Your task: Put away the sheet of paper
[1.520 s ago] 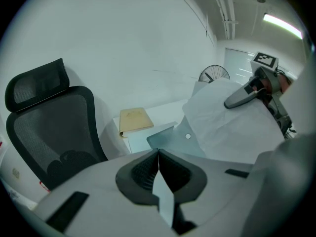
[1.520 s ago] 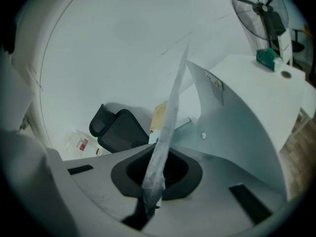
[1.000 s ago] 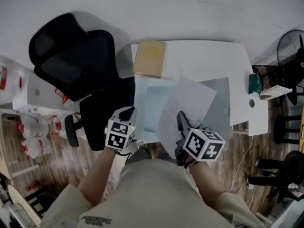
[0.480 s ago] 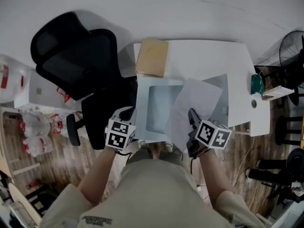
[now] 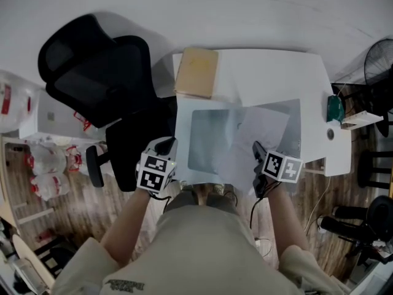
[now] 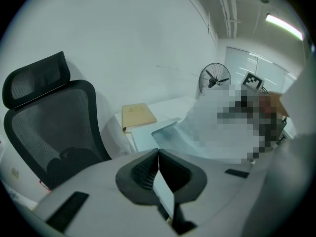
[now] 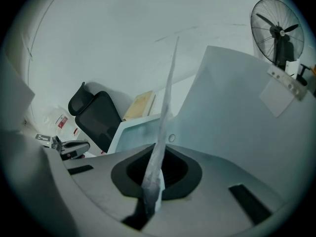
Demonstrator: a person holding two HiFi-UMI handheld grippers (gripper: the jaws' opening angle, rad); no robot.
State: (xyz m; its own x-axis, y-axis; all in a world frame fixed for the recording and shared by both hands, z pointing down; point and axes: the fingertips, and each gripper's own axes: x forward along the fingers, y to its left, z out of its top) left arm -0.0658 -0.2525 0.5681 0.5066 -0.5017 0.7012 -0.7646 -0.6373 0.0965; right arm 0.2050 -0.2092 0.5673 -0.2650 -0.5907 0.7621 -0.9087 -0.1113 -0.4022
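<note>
Filling the middle of the head view, a white desk (image 5: 270,72) stands against a pale wall, with wood plank floor (image 5: 61,214) on either side of it. A black mesh office chair (image 5: 98,78) sits at the desk's left corner, turned away from it. A standing fan (image 5: 377,60) is at the far right, well apart from the work.

On the near half of the desk lies a translucent pale blue plastic folder (image 5: 206,137), spread open so that it reaches almost from the desk's left edge to its right. The sheet of paper (image 5: 261,131) lies slanted over the folder's right half, with its near edge reaching back to the person. Whether any part of it has slid under a layer of the folder I cannot tell. A tan envelope (image 5: 196,72) rests flat at the desk's far left corner, just beyond the folder and apart from it.

The left gripper (image 5: 169,147) sits at the folder's near left corner, and its own view shows the jaws pressed together on a thin pale blue edge of the folder. The right gripper (image 5: 256,149) has its jaws clamped on the near edge of the sheet of paper, which rises edge-on from between them in its own view.
</note>
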